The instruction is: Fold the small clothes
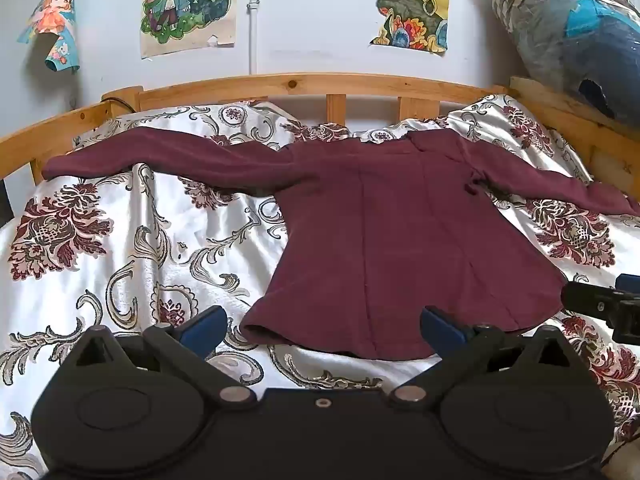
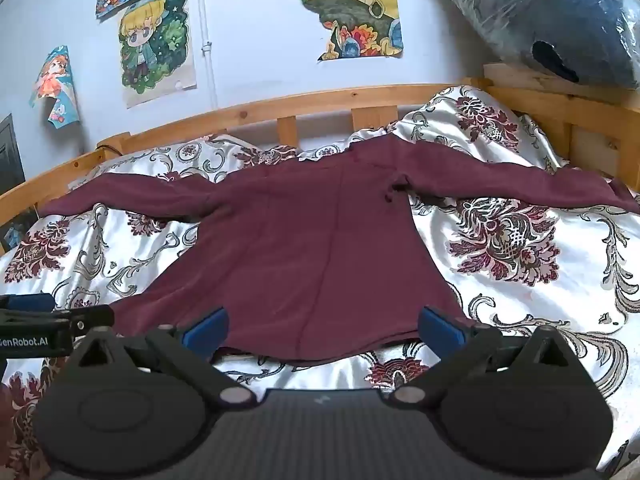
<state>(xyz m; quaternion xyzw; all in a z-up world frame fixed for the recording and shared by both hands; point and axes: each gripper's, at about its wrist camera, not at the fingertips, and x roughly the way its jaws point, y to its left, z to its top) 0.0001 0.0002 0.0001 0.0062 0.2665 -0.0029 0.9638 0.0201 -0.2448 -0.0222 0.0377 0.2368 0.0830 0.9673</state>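
Dark maroon long-sleeved fleece top (image 1: 380,232) lies flat on the floral satin bedspread (image 1: 120,240), sleeves out, just ahead of both claws. Left claw (image 1: 322,326) & right claw (image 2: 322,326) wide, empty. No fold made yet; everything's left.

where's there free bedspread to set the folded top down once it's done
Free bedspread lies below the left sleeve, left of the maroon top. Another patch sits below the right sleeve, right of the body. The middle is covered, and the headboard end is rumpled.
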